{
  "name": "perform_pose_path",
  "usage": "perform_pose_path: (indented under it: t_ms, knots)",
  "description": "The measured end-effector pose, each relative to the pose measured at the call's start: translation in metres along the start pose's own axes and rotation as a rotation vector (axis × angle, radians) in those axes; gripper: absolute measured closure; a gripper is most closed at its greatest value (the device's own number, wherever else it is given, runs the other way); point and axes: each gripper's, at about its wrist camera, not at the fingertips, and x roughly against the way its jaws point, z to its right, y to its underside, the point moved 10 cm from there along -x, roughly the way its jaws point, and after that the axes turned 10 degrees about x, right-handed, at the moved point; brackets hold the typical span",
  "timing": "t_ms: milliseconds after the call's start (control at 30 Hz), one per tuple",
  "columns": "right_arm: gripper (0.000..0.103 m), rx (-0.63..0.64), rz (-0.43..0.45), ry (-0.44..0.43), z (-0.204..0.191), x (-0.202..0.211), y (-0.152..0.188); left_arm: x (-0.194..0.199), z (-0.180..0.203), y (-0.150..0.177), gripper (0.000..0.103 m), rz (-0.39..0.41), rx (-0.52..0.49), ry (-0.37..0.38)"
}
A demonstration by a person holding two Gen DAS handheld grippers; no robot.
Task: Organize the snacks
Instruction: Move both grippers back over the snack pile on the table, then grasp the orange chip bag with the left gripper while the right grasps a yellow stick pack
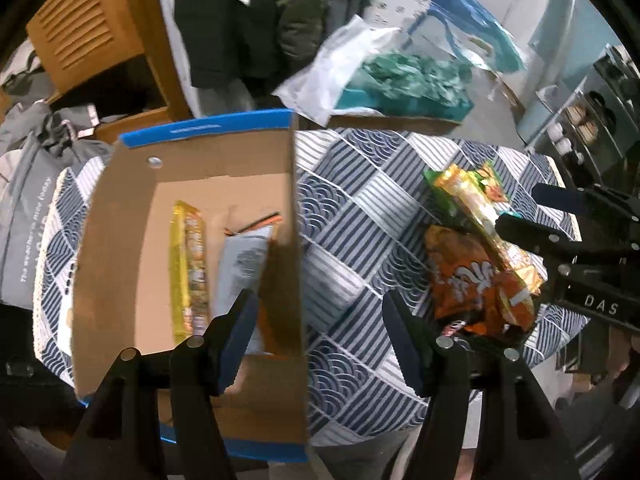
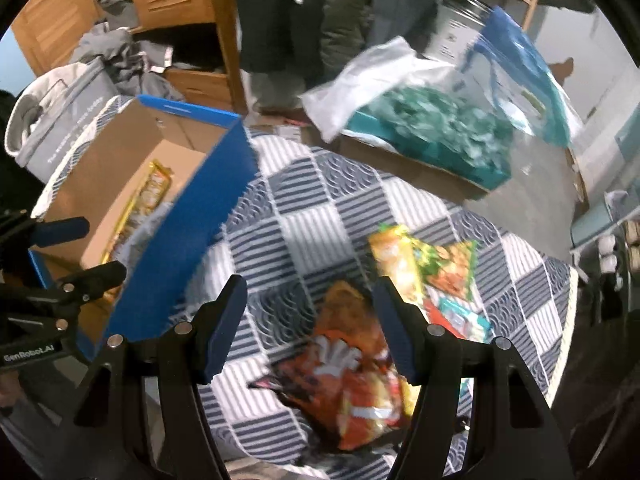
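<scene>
A cardboard box [image 1: 120, 216] with blue edges stands on the left of the patterned table [image 1: 348, 208]; it also shows in the right wrist view [image 2: 180, 248]. Inside lie a long yellow snack pack [image 1: 190, 268] and a grey-white packet [image 1: 240, 264]. A pile of snacks lies on the right: an orange bag [image 1: 468, 280], a yellow pack [image 1: 484, 220] and a green bag [image 1: 488, 180]. My left gripper [image 1: 320, 312] is open and empty, straddling the box's right wall. My right gripper [image 2: 308, 300] is open above the orange bag [image 2: 344, 360].
Behind the table stand a wooden cabinet [image 1: 100, 40], a cardboard tray of teal packaging [image 1: 400, 88] under white plastic, and a blue-and-clear bag [image 1: 468, 28]. A grey tote bag [image 1: 28, 216] sits left of the table. Shelves [image 1: 580, 120] stand at the far right.
</scene>
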Motion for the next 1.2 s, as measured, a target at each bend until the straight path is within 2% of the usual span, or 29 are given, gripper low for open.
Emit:
perform_pose_path:
  t_ms: [267, 567, 767, 1000, 1200]
  knots:
    - [0.037, -0.096, -0.019, 0.025, 0.049, -0.002, 0.033, -0.024, 0.038, 0.01, 0.037, -0.065, -0.036, 0.009]
    - [0.037, -0.171, -0.049, 0.031, 0.088, -0.016, 0.063, -0.05, 0.062, 0.006, 0.033, -0.111, -0.038, -0.002]
    - [0.037, -0.188, -0.067, 0.008, 0.096, -0.032, 0.076, -0.069, 0.076, 0.005, 0.033, -0.145, -0.036, -0.005]
    - [0.037, -0.135, -0.104, 0.001, 0.091, -0.057, 0.083, -0.089, 0.083, 0.002, 0.033, -0.163, -0.045, -0.032]
    - [0.037, -0.081, -0.148, 0.027, 0.088, -0.076, 0.091, -0.1, 0.089, -0.007, 0.033, -0.142, -0.09, -0.092]
